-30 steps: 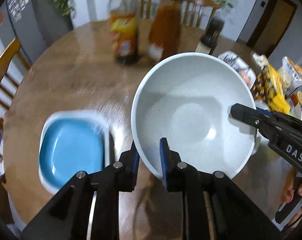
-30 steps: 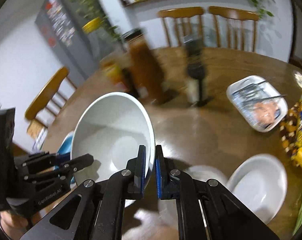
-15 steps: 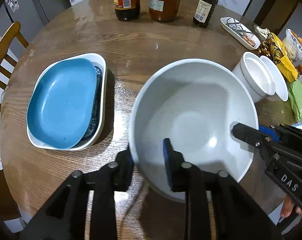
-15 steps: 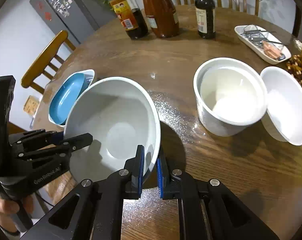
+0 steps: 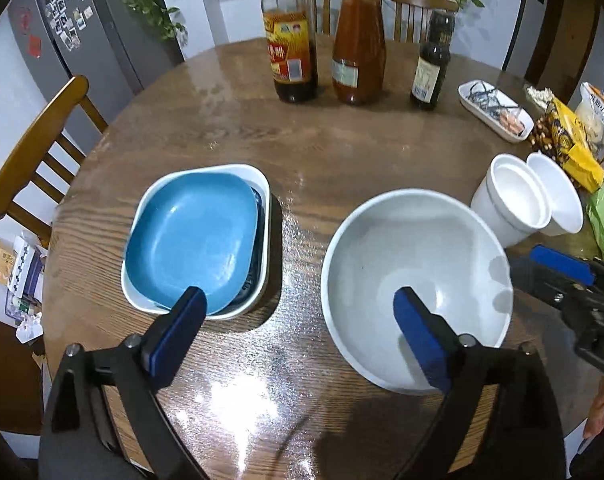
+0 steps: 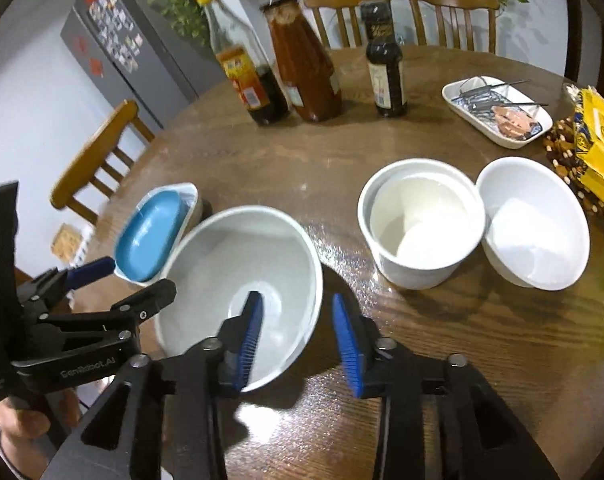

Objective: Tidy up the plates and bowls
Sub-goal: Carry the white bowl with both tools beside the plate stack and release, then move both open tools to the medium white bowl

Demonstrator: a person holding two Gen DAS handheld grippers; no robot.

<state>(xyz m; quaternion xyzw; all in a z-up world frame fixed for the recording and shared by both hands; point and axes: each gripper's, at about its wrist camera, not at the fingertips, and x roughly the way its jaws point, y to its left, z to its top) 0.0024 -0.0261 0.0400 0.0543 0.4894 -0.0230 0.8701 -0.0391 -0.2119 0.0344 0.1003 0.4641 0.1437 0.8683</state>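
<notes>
- Between my two hand-held grippers sits the big white bowl [image 6: 238, 280], down on the counter [image 6: 441, 340].
- My right hand-held gripper [image 6: 298, 340] is opening; the bowl's near rim is between its jaws, but the pads do not press on it.
- My left hand-held gripper [image 5: 302, 332] is opening wide too, with one finger over the bowl and holding nothing.
- Off to the right of the big bowl, near it, stand the nested white cups [image 6: 421, 228] and a small white bowl [image 6: 535, 232].
- I think the right hand is nearer to those.
- On the bowl's other side lie the blue plate [image 5: 190, 240] and its white dish [image 5: 262, 184], nearer my left hand.
</notes>
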